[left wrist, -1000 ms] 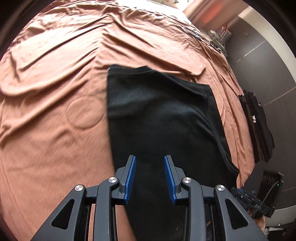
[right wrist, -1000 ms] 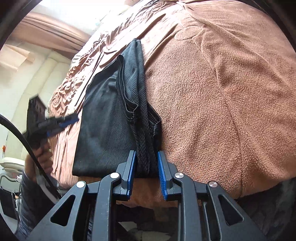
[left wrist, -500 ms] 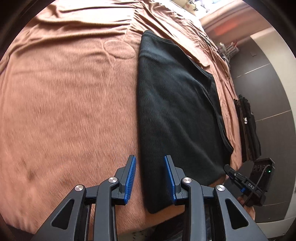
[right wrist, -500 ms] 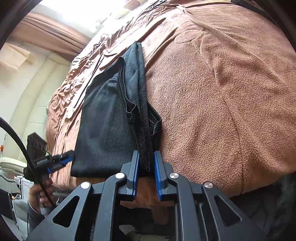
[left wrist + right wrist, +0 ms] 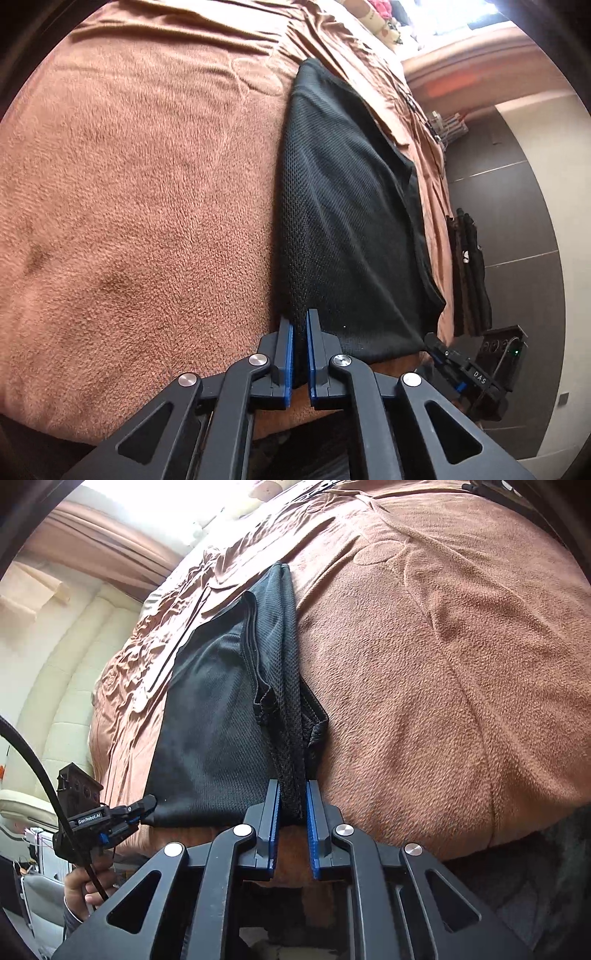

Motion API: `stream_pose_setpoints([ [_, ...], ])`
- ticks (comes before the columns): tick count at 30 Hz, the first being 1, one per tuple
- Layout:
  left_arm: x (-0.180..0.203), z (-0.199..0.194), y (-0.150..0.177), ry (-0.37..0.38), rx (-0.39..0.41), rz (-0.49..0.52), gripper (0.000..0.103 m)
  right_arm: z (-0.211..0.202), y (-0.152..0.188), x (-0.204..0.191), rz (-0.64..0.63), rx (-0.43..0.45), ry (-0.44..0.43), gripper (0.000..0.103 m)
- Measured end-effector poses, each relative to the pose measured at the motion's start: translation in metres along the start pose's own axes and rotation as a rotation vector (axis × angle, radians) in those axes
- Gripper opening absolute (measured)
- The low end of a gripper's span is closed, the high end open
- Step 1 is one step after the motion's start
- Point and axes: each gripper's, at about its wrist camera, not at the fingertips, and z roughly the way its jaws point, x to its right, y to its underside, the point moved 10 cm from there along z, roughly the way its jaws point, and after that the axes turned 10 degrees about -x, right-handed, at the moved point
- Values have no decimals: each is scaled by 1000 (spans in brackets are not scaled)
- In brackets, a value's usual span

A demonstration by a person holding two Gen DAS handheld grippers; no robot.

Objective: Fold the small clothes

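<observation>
Here, both grippers pinch the near edge of the garment (image 5: 351, 206). Left gripper (image 5: 300, 347): blue pads nearly together, jaws just closed, clamped on the near left corner of the black mesh. Right gripper (image 5: 293, 814): narrow gap, jaws just closing, bunched mesh strap and seam pinched between the pads at the near right corner.

Garment: black, sporty mesh knit, folded into a long panel; stitched hems and a doubled-over edge run along its right side in the right view, and a loose fold sticks out to the right just past the pads. It lies flat apart from the lifted near corners.

It sits on the bed (image 5: 140, 206), on a brown fleece blanket with embossed circles and wrinkles farther back, near the front edge. In the right view the left gripper (image 5: 142, 806) shows at the garment's near left corner, with a hand (image 5: 83, 884) on its grip and a black cable beside it.

Room: dark panelled wall and a dark bag (image 5: 471, 273) to the right in the left view; cream padded headboard (image 5: 59, 686) and bright window in the right view.

Long axis runs away from the grippers, short end at the front edge.
</observation>
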Motion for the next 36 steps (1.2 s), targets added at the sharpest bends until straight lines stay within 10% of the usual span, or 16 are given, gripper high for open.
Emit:
stream_pose_setpoints([
  [26,-22,-43,19,-47,-9,70,7,2,20,-29,-146,-112,64,10],
  [28,-23,-45,16,-32,-8,67,19,-3,16,-30,-157,-109,80,15],
  [30,-20,-46,9,-20,8,68,46,-10,6,-30,-162,-92,88,45],
  [32,-19,-48,0,-19,26,69,51,-17,-4,-27,-151,-62,94,61],
  [36,-17,-42,-15,-6,17,66,51,-19,-23,-22,-135,-50,84,61],
])
